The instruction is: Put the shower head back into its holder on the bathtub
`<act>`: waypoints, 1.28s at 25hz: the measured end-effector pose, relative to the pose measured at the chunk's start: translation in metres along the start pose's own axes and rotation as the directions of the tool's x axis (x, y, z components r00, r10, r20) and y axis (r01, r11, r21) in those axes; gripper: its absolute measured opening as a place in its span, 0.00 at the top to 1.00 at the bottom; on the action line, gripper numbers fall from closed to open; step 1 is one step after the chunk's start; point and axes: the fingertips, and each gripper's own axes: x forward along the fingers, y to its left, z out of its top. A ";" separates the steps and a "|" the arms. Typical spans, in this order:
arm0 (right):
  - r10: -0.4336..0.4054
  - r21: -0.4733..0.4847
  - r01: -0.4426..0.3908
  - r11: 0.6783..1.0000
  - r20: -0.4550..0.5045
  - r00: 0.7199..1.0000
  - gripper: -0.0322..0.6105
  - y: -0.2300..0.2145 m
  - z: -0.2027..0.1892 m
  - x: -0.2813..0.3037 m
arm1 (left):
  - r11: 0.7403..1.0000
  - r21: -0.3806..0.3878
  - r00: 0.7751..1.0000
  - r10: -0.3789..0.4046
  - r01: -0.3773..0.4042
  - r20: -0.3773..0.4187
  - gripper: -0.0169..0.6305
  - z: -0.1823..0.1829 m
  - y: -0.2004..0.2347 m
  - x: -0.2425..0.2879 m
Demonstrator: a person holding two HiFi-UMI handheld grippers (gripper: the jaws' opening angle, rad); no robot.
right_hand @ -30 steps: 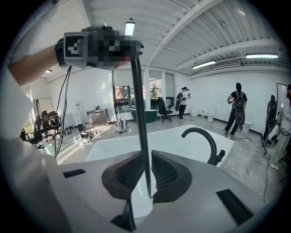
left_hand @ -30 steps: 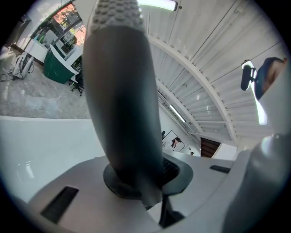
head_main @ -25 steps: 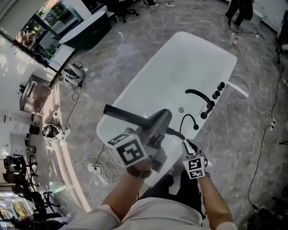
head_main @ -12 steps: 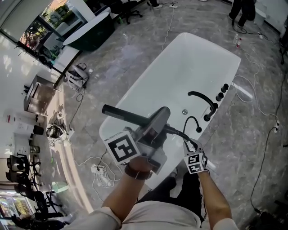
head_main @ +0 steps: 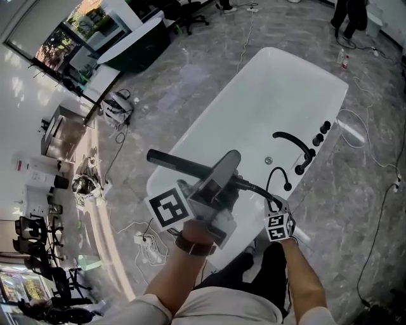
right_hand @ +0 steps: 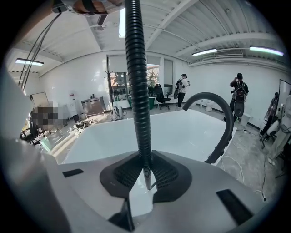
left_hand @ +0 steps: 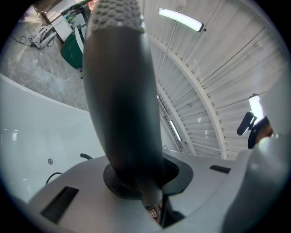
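A dark shower head (head_main: 190, 167) with a long handle sticks out to the left over the near end of the white bathtub (head_main: 273, 89). My left gripper (head_main: 219, 184) is shut on its handle (left_hand: 120, 113), and the nozzle face (left_hand: 116, 11) shows at the top of the left gripper view. The black ribbed hose (head_main: 257, 188) runs from the handle down to my right gripper (head_main: 277, 209). There the hose (right_hand: 137, 91) passes loosely between the pads (right_hand: 170, 175). This gripper's (right_hand: 146, 179) jaws have just been opening, then closing a little. A black faucet (head_main: 295, 143) and knobs (head_main: 320, 130) stand on the tub's right rim.
A curved black spout (right_hand: 218, 123) rises at the right of the right gripper view. Cables and a power strip (head_main: 143, 241) lie on the marble floor left of the tub. A white hose (head_main: 352, 124) lies beyond the right rim. People (head_main: 352, 16) stand at the far end.
My right gripper has sunk lower along the hose and looks smaller in the head view. The left gripper has rolled a little, still holding the shower head in about the same place.
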 end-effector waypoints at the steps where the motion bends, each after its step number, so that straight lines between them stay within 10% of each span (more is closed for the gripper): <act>1: -0.002 0.002 0.002 1.000 -0.003 1.000 0.84 -0.003 0.001 0.000 | 1.000 0.000 1.000 0.003 -0.003 0.004 0.90 0.003 0.001 0.000; 11: -0.071 0.094 0.074 0.993 -0.040 0.997 0.84 -0.043 -0.019 -0.034 | 0.998 0.012 0.998 0.053 -0.054 0.039 0.90 0.019 0.034 -0.005; 32: -0.234 0.301 0.174 0.938 0.175 0.956 0.84 -0.114 0.095 -0.215 | 0.946 0.185 0.955 0.284 -0.265 -0.081 0.90 -0.019 0.121 0.000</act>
